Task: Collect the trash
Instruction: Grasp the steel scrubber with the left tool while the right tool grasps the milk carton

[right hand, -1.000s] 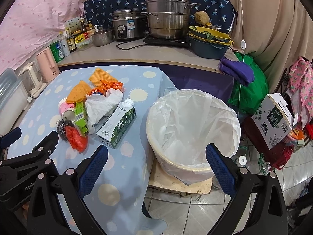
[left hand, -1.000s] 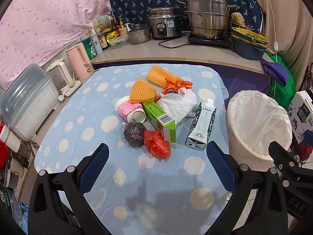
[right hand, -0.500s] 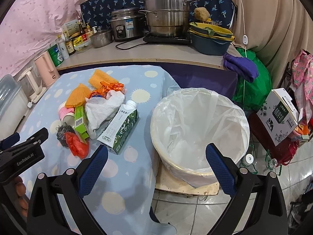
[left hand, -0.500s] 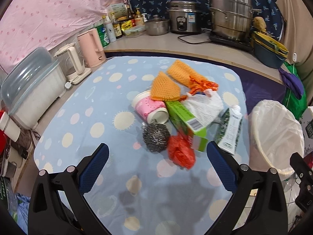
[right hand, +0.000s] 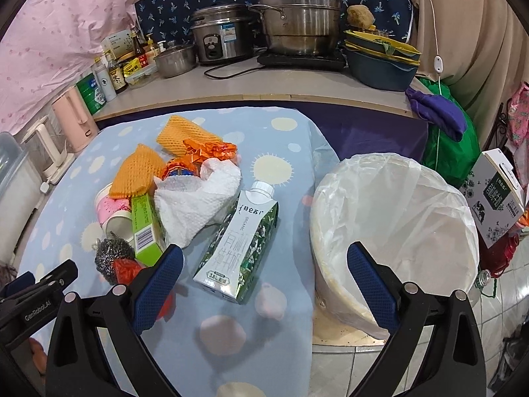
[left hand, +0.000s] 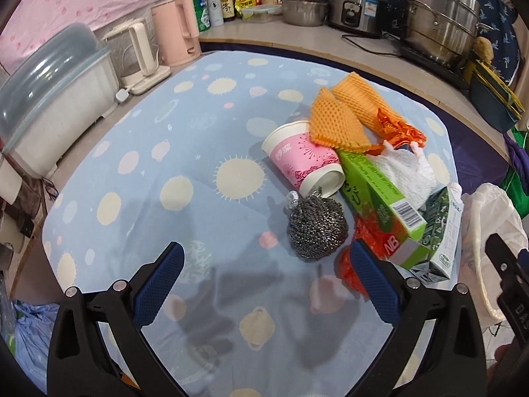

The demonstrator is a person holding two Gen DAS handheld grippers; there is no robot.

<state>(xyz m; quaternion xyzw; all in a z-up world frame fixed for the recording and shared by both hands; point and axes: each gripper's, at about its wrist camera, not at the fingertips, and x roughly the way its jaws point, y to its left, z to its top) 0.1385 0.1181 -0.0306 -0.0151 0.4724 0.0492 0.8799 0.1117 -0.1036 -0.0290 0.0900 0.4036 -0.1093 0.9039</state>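
Both claws are spread wide with nothing between their blue pads. The left claw (left hand: 264, 284) hovers over the near part of the counter (left hand: 139, 178), which is covered in a light blue cloth with pale dots. The right claw (right hand: 264, 281) hangs over the counter's right edge, with the milk carton (right hand: 239, 241) ahead of its left pad and the trash bin (right hand: 396, 231) ahead of its right pad.

The trash sits in a loose pile on the right half of the counter. Nearest the left claw is a steel scrubber (left hand: 317, 226), with a crumpled red wrapper (left hand: 353, 258) just to its right, partly behind the claw's right pad. Beyond the scrubber a pink paper cup (left hand: 302, 158) lies on its side, its open mouth facing the scrubber. A green box (left hand: 380, 198) lies beside the cup and the milk carton lies on its side to the right of the box, cap pointing far. A crumpled white paper towel (left hand: 403, 172) rests against the box's far side. Two orange foam nets (left hand: 337, 122) lie at the far end of the pile, one overlapping the cup's base, with an orange foil wrapper (left hand: 396, 129) to their right.

The trash bin, lined with a white bag, stands on the floor just past the counter's right edge.
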